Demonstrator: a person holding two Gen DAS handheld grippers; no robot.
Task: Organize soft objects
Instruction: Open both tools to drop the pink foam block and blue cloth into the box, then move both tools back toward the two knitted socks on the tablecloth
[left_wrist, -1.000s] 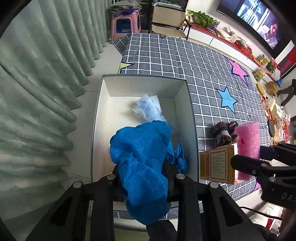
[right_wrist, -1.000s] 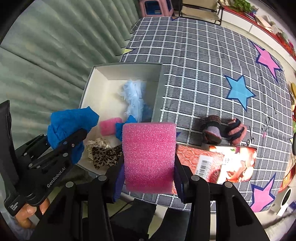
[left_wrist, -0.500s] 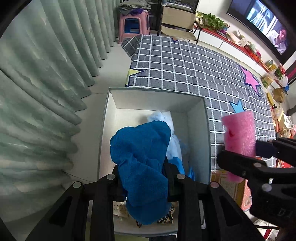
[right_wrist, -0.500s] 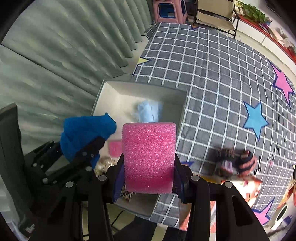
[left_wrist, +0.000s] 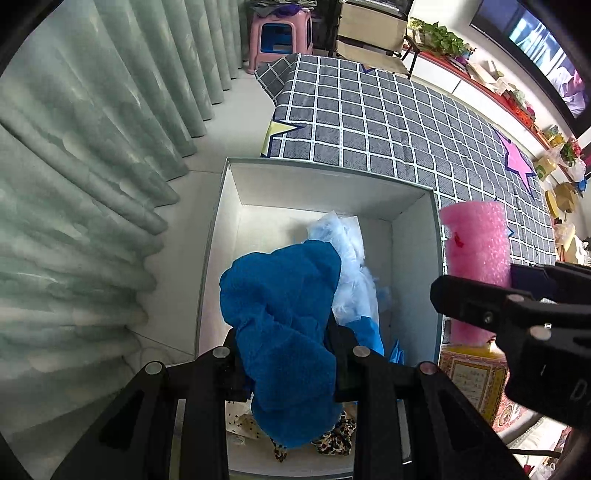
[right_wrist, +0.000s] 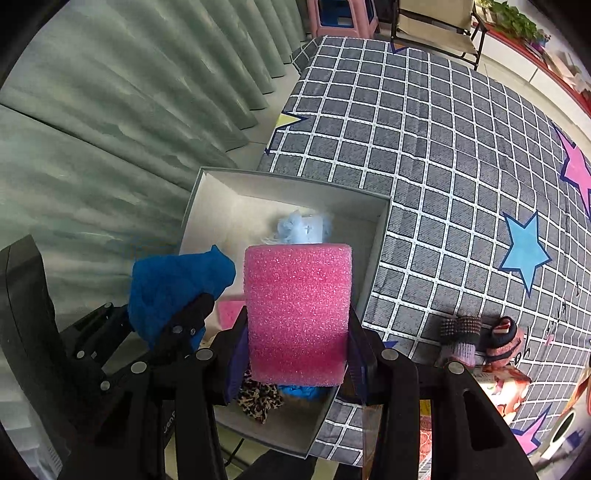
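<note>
1. Shifted since a second ago: both grippers now over the grey box (left_wrist: 436, 258) rather than beside it, with the pink foam block (right_wrist: 297, 314) carried from above the checked cloth (right_wrist: 443, 147) to above the box's right wall.
2. Left gripper (left_wrist: 286, 363): clamped nearly closed on a bunched blue cloth (left_wrist: 284, 317), pointing steeply down into the box.
3. Blue cloth: pinched between the left fingers, bulging above them and hanging below, suspended over the box's near half.
4. Right gripper (right_wrist: 295, 354): closed on the pink foam block, pads pressing its two sides, lower part of the block between the fingers and most of it standing out beyond the tips.
5. Already in the box: a pale blue fluffy piece (left_wrist: 351, 266) toward the middle, a leopard-print fabric (right_wrist: 258, 400) at the near end, a small pink piece (right_wrist: 229, 312) near the left wall.
6. Outside the box on the checked cloth: two knitted items (right_wrist: 480, 338) near the right edge, well apart from both grippers.
</note>
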